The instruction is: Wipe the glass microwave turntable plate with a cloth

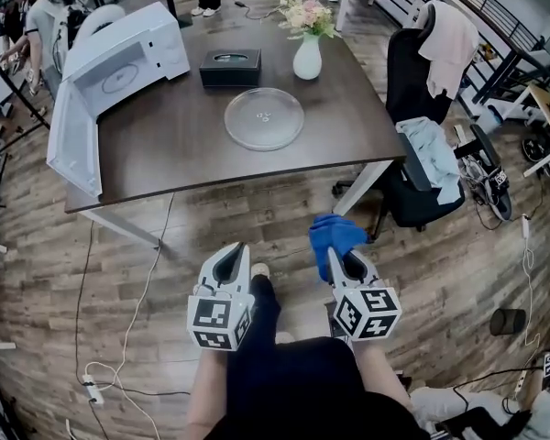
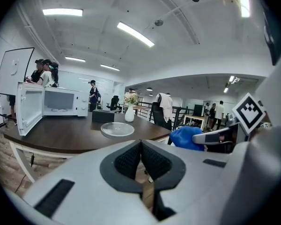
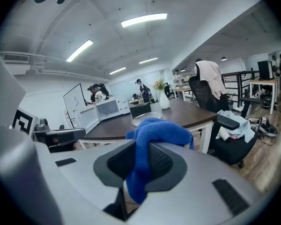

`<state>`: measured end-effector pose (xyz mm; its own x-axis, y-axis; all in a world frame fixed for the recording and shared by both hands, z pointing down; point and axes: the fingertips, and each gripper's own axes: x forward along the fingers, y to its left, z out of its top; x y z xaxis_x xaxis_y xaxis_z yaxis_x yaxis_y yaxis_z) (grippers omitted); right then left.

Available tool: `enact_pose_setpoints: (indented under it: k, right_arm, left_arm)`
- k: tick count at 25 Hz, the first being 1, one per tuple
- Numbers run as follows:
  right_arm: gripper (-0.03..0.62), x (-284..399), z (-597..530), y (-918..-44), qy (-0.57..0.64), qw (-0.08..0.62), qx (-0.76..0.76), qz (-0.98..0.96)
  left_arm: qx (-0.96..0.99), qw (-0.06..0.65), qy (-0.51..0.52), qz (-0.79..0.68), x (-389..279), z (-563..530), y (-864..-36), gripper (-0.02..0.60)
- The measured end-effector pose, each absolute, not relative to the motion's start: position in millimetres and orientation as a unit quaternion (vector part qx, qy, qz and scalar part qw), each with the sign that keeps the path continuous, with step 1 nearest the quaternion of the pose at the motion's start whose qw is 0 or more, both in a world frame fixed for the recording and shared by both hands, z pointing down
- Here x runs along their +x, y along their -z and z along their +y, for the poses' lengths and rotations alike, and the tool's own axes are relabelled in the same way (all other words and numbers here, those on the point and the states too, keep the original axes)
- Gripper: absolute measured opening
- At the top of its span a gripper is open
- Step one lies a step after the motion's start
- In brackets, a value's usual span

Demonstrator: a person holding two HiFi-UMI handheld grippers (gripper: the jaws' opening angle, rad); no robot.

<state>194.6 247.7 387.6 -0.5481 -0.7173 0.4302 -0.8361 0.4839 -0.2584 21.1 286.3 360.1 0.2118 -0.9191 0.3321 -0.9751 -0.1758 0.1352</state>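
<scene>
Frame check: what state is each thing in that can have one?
microwave: door open.
glass turntable plate: flat on the table, bare.
right tongs: shut on the blue cloth.
blue cloth: bunched, clamped.
left tongs: shut, empty.
vase: upright, holding flowers.

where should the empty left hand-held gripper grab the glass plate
Probably the near rim of the glass plate, coming low from the front edge of the table. It lies flat, so only the thin rim offers a pinch; the vase and black box crowd the far side.
</scene>
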Motion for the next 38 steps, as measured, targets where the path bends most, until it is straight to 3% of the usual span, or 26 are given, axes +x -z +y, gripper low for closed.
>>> enact_pose_setpoints:
  k: [16,38]
  right_arm:
    - [0.048,81,45,-376,-0.210,0.129,0.466,-0.850]
    - [0.048,60,-59,-404,-0.233,0.179,0.423,-0.857]
  left_arm:
    - [0.775,0.160,-0.094,-0.605,-88,81,-356,0.005]
    - [0.744,0.220,-0.116,-0.620,-103,-18,-396,0.005]
